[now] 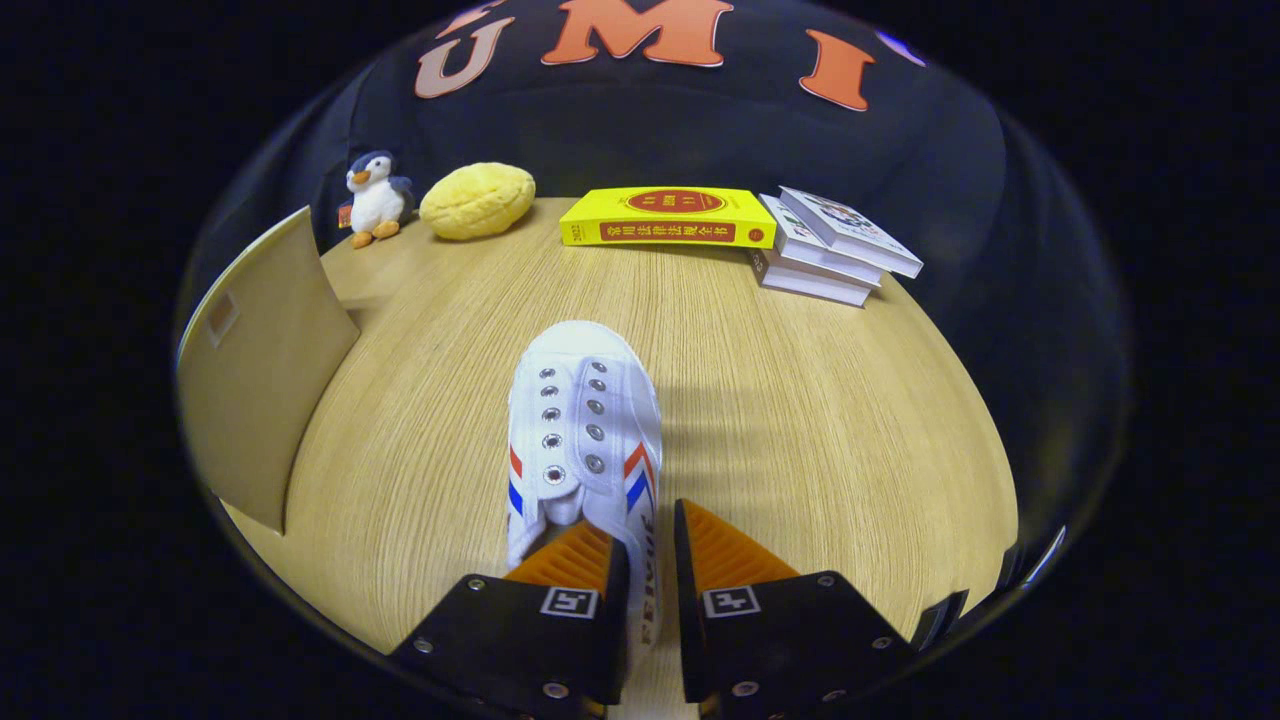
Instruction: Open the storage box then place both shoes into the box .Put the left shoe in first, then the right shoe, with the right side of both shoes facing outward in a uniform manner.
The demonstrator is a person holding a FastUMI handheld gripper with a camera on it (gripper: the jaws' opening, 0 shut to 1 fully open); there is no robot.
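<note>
i hold one white canvas shoe (583, 430), gripper (650, 560) fingers pinching its right side wall; boxing it is not yet done.

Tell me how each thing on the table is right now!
gripper: shut on the shoe's side wall at the heel end.
shoe: gripped, toe pointing away, no laces in the eyelets.
box: stands beside the shoe; open or closed, cannot tell.
penguin: upright at the far edge.
yellow plush: lying beside the penguin.
yellow book: flat, closed.
white books: closed, stacked.
</note>
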